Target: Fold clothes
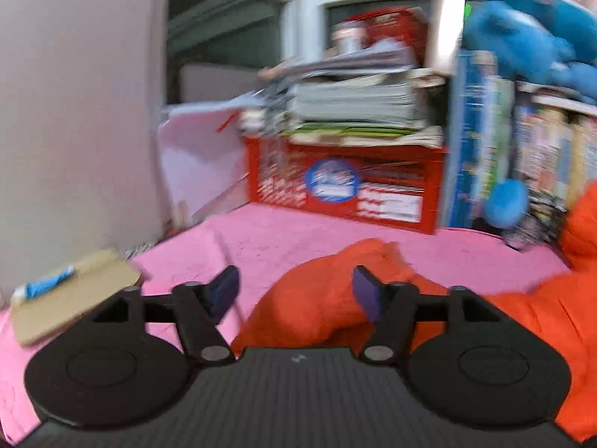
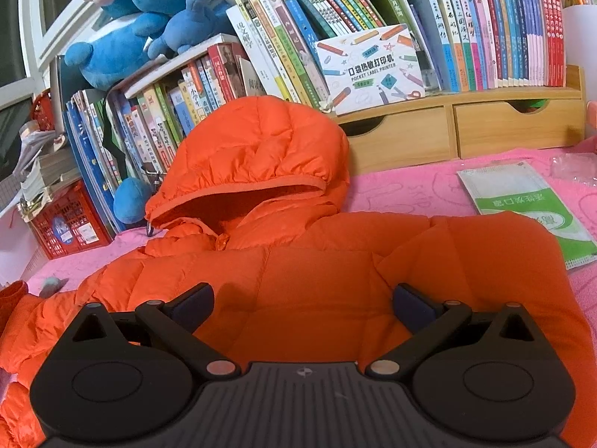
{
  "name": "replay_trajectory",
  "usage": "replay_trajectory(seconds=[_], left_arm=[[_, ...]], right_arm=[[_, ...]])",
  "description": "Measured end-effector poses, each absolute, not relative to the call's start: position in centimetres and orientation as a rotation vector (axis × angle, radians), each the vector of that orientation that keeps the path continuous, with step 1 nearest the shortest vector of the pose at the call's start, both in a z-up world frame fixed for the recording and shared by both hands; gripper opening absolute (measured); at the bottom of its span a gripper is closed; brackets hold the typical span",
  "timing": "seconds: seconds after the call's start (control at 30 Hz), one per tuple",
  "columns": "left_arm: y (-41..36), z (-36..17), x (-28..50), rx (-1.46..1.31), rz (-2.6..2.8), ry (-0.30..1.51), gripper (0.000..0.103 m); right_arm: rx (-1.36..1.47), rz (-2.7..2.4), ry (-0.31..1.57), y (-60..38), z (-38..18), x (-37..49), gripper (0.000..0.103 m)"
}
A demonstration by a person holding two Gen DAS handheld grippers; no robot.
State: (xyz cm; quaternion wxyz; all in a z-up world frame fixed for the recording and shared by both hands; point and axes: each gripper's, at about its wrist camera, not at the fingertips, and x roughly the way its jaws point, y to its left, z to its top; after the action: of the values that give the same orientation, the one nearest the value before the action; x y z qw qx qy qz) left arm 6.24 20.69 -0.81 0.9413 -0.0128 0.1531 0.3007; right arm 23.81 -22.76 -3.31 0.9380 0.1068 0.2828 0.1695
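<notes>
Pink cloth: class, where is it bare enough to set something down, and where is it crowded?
Bare: between the orange jacket sleeve and the red crate; also between hood and mask packet. Crowded: along the books behind.

left claw (image 1: 296,291): fingers spread wide | right claw (image 2: 303,310): fingers spread wide

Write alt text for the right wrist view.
An orange hooded puffer jacket lies spread on a pink cloth, hood towards shelves of books. The open right gripper hovers over its chest, holding nothing.
</notes>
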Motion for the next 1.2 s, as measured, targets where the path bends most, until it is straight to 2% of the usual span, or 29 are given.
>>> replay_trajectory(seconds=[0.03, 0.1, 0.2, 0.27, 0.33, 0.37, 0.4, 0.47, 0.67, 0.87, 1.13, 1.2], left_arm=[[20.1, -0.8, 5.8, 0.009, 0.573, 0.289, 0.087], [18.9, -0.8, 5.2, 0.085, 0.499, 0.247, 0.103], [18.4, -1.9, 6.4, 0.202, 0.484, 0.274, 0.103], [20.1, -2.5, 8.9, 0.176, 0.532, 0.431, 0.102], [21.5, -2.5, 10.0, 0.119, 0.539, 0.478, 0.078], [21.9, -2.2, 10.2, 0.084, 0.532, 0.477, 0.053], [22.3, -2.0, 10.5, 0.050, 0.524, 0.476, 0.032], [23.0, -1.5, 10.7, -0.019, 0.506, 0.466, 0.013], [19.8, 2.7, 10.3, -0.101, 0.337, 0.282, 0.010], [8.7, 6.5, 12.2, -0.053, 0.019, 0.171, 0.010], [-5.6, 2.5, 17.6, 0.009, -0.216, 0.298, 0.010], [-8.9, 1.1, 18.8, 0.023, -0.261, 0.361, 0.014]], right_arm=[[0.217, 0.346, 0.579, -22.7, -3.3, 23.8, 0.103], [0.214, 0.345, 0.580, -22.7, -3.3, 23.8, 0.103], [0.210, 0.343, 0.583, -22.6, -3.3, 23.8, 0.103], [0.209, 0.343, 0.581, -22.6, -3.3, 23.8, 0.103], [0.211, 0.345, 0.573, -22.6, -3.3, 23.7, 0.103], [0.212, 0.346, 0.567, -22.7, -3.2, 23.6, 0.103], [0.218, 0.351, 0.555, -22.8, -3.1, 23.5, 0.103], [0.229, 0.361, 0.532, -22.9, -3.0, 23.3, 0.103], [0.372, 0.449, 0.461, -24.5, -2.1, 22.7, 0.103], [0.754, 0.790, 0.478, -27.5, -2.5, 23.8, 0.103], [1.104, 0.729, 0.415, -33.8, -4.2, 25.1, 0.103], [1.152, 0.684, 0.372, -35.6, -4.5, 25.1, 0.103]])
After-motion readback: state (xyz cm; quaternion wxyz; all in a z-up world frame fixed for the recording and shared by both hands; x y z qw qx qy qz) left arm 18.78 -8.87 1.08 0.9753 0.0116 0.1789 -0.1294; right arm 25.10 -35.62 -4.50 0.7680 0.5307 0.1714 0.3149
